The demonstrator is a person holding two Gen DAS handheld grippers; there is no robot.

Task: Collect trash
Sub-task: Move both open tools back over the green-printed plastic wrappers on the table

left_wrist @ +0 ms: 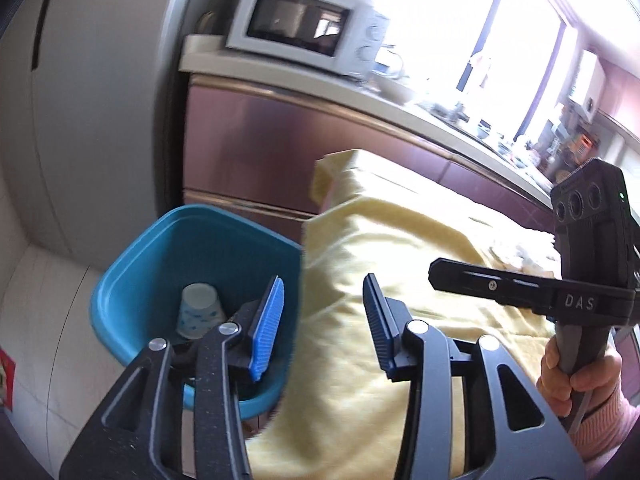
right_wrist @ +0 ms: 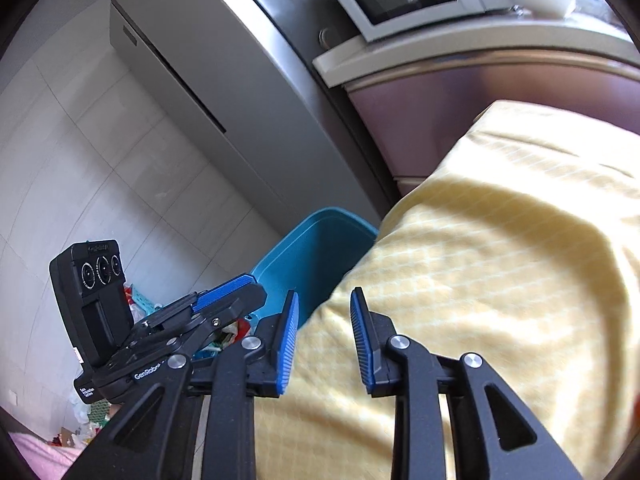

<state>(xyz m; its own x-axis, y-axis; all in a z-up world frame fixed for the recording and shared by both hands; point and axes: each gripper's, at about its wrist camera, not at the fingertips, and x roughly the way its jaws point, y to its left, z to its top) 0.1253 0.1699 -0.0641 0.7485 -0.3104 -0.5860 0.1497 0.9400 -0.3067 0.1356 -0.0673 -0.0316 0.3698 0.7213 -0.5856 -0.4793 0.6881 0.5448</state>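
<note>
A blue plastic bin [left_wrist: 160, 264] stands on the floor beside the cloth-covered table, and a white paper cup [left_wrist: 200, 312] lies inside it. My left gripper [left_wrist: 323, 284] is open above the table's edge, its left pad over the bin and nothing between its jaws. In the right wrist view my right gripper [right_wrist: 325, 294] is open and empty over the yellow cloth [right_wrist: 500, 260], just right of the bin [right_wrist: 312, 248]. The left gripper [right_wrist: 228, 296] shows side-on at the left. The right gripper [left_wrist: 460, 276], held by a hand [left_wrist: 572, 364], shows at the right.
A grey fridge [right_wrist: 200, 80] stands behind the bin, next to a purple cabinet [left_wrist: 260, 140] with a white microwave [left_wrist: 304, 24] on its counter. Pale crumpled bits [left_wrist: 520, 252] lie on the cloth farther back. A green basket and colourful litter [right_wrist: 140, 308] sit on the tiled floor.
</note>
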